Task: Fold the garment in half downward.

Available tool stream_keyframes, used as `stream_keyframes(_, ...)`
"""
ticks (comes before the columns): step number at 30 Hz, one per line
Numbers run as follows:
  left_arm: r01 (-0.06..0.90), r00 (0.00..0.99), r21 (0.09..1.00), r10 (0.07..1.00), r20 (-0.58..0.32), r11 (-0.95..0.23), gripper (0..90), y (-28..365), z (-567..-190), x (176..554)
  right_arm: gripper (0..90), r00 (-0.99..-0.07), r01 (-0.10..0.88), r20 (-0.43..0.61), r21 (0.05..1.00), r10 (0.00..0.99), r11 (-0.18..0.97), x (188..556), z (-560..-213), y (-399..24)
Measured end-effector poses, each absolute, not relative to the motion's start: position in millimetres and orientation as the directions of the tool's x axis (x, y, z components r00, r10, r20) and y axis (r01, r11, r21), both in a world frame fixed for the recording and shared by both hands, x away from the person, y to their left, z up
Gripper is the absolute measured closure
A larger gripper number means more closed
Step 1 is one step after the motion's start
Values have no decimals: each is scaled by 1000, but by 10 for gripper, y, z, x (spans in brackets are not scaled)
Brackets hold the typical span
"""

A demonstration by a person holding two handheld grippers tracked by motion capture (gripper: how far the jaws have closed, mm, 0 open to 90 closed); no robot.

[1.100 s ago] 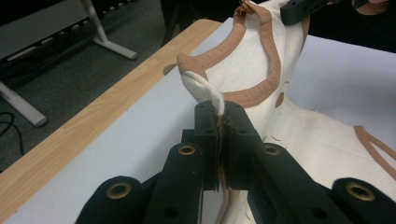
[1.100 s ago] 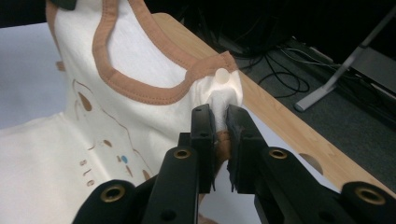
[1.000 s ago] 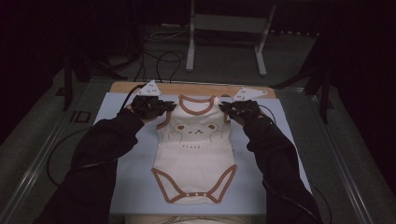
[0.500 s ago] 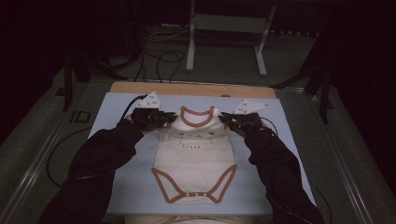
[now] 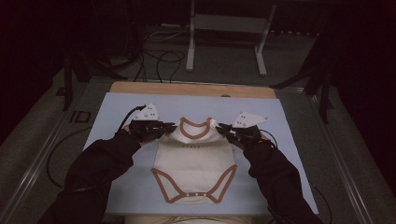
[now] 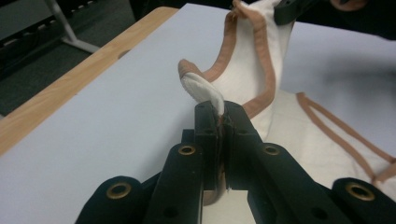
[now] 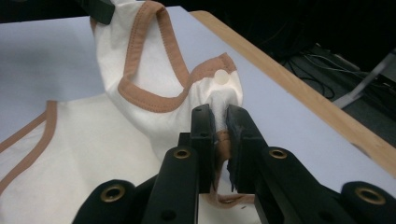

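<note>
Dim and underexposed in the high view, with surroundings sinking into near black beyond the blue mat (image 5: 116,107). Brighter, evenly lit in both gripper views; soft shadows, no glare. Slightly blurred near black jaws, mild grain throughout.

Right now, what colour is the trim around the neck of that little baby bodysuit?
Brown trim on a cream bodysuit; the right gripper view shows it best.
</note>
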State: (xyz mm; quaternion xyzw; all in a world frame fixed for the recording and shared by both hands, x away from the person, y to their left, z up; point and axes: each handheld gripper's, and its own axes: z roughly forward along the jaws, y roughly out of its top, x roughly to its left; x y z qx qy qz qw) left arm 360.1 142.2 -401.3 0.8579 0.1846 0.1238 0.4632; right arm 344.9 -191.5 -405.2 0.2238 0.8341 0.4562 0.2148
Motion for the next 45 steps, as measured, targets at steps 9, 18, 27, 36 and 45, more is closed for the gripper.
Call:
stream_keyframes(9, 198, 911, 834, 410, 37, -515, 872, 1433, -4147, 3432, 823, -825, 178, -144, 852, 547, 493, 3284, -4179, -1903)
stream_keyframes(18, 194, 923, 829, 384, 27, -524, 872, 1460, -4280, 3248, 823, -846, 172, -134, 848, 517, 501, 3100, -4263, -1897)
stream_keyframes(27, 201, 933, 827, 361, 2, -525, 871, 1505, -4379, 3116, 823, -857, 182, -111, 848, 503, 498, 2915, -4364, -1928)
stream_keyframes(36, 213, 942, 822, 334, -29, -528, 871, 1511, -4446, 2999, 822, -866, 200, -90, 839, 491, 507, 2814, -4463, -1930)
stream_keyframes(45, 219, 950, 810, 308, -51, -544, 870, 1502, -4639, 2845, 821, -869, 215, -66, 843, 490, 494, 2715, -4534, -1975)
